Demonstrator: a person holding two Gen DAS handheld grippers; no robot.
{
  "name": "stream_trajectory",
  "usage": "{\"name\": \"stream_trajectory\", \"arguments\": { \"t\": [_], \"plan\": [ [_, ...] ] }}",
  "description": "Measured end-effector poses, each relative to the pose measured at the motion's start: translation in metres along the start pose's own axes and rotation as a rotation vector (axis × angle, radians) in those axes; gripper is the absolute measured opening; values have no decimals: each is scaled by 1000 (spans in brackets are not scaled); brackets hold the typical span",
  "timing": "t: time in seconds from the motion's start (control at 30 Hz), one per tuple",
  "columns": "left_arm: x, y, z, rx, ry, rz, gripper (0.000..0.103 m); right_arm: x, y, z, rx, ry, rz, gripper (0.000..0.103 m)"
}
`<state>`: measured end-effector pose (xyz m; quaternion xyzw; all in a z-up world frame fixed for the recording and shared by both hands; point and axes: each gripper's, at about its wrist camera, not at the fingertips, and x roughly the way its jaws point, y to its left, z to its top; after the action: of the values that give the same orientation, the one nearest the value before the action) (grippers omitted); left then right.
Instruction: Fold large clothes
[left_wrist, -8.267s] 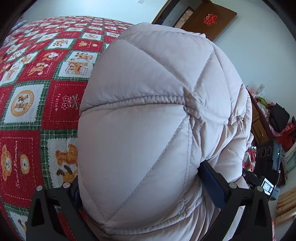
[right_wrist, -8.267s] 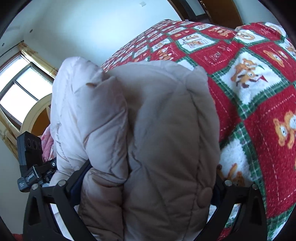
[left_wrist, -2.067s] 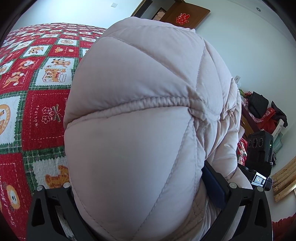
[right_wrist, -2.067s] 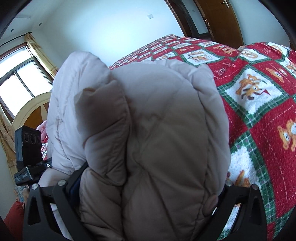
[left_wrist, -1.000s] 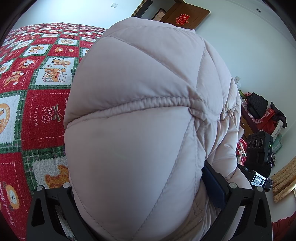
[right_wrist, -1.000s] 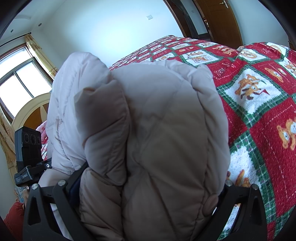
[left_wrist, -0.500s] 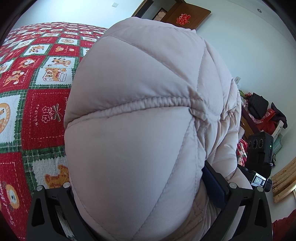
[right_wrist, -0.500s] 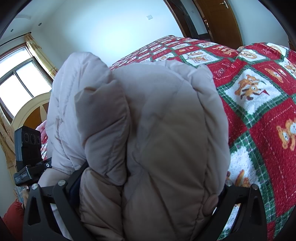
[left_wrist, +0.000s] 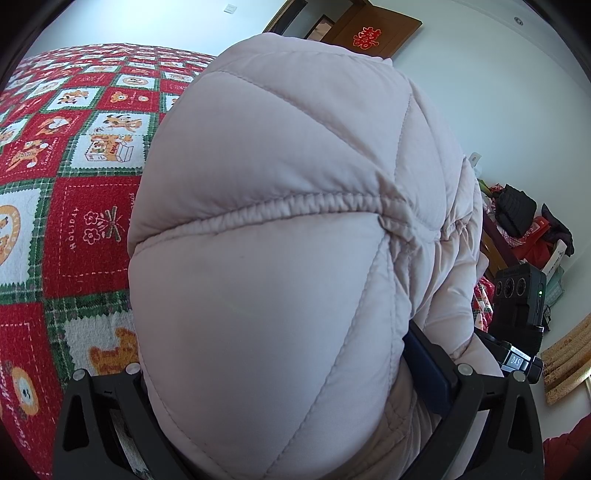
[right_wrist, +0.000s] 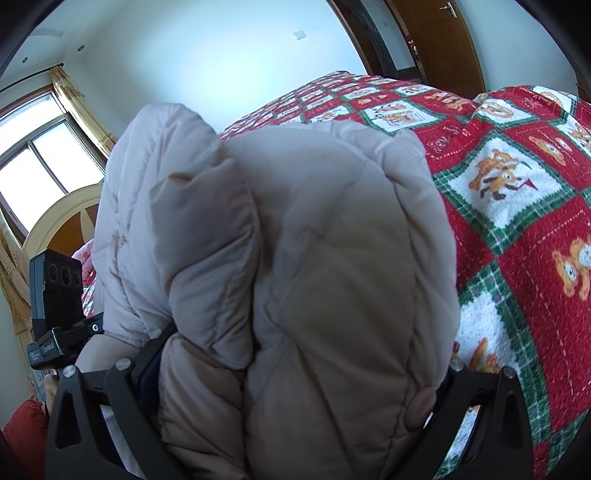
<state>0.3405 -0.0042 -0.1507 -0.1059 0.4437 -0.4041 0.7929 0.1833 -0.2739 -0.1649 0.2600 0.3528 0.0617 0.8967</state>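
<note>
The bed (left_wrist: 66, 229) fills most of the room, spread with a red, green and white checked quilt (right_wrist: 517, 206) of bears and dogs. Above it hangs the coat (left_wrist: 280, 236), a pale pink quilted puffer, held up off the quilt and bulging so close to both cameras that it blocks the middle of each view. It is bunched thick, with a gathered seam running across the panel in the left view and 2 folded lobes side by side in the right view, a covered snap low on the nearer lobe.

The left gripper (left_wrist: 291, 398) is clenched on the coat, padding swelling out between its 2 black fingers (left_wrist: 439, 369). The right gripper (right_wrist: 295, 402) grasps the coat the same way, its fingers (right_wrist: 147, 365) pressed into the fabric on either side.

A wooden door (right_wrist: 439, 40) stands behind the bed. A window (right_wrist: 40, 162) with gold curtains is at the left in the right view. Clutter (left_wrist: 524, 225) is piled by the wall.
</note>
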Motion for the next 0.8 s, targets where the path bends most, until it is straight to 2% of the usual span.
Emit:
{"name": "stream_trajectory", "arguments": {
  "t": [0.8],
  "plan": [
    [-3, -5, 2, 3, 2, 12, 102, 4, -1, 5, -1, 18, -3, 103]
  ]
}}
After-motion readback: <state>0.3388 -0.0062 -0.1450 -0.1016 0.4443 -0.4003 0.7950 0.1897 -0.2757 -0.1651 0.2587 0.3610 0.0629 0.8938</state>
